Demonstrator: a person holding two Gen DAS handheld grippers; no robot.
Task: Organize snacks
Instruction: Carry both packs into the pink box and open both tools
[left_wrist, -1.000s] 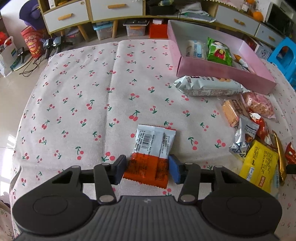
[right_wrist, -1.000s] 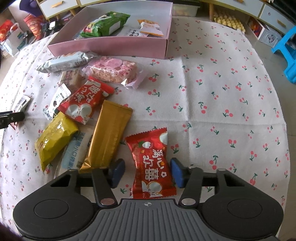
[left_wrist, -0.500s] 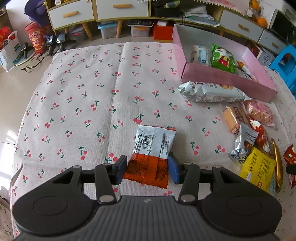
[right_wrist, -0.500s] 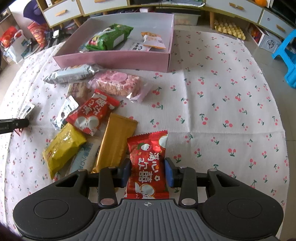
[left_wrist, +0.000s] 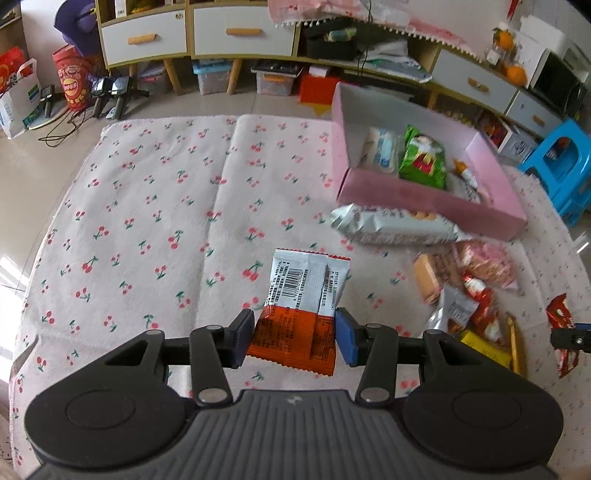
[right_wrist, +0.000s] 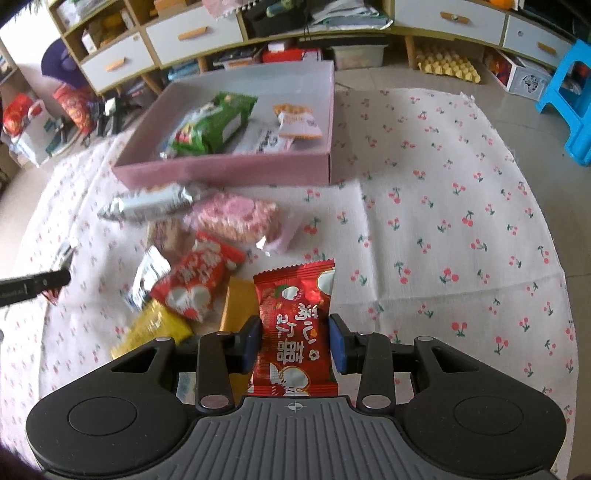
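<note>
My left gripper is shut on an orange-and-white snack packet and holds it above the cherry-print cloth. My right gripper is shut on a red snack packet, lifted off the cloth. The pink box stands at the far right in the left wrist view and straight ahead in the right wrist view; it holds a green packet and several small packets. The right gripper's tip shows at the right edge of the left wrist view.
Loose snacks lie in front of the box: a silver packet, a pink one, a red one, a gold bar and a yellow pack. Cabinets and a blue stool stand beyond the cloth.
Both grippers closed on their packets and lifted them off the cloth. The views rose and tilted towards the pink box.
</note>
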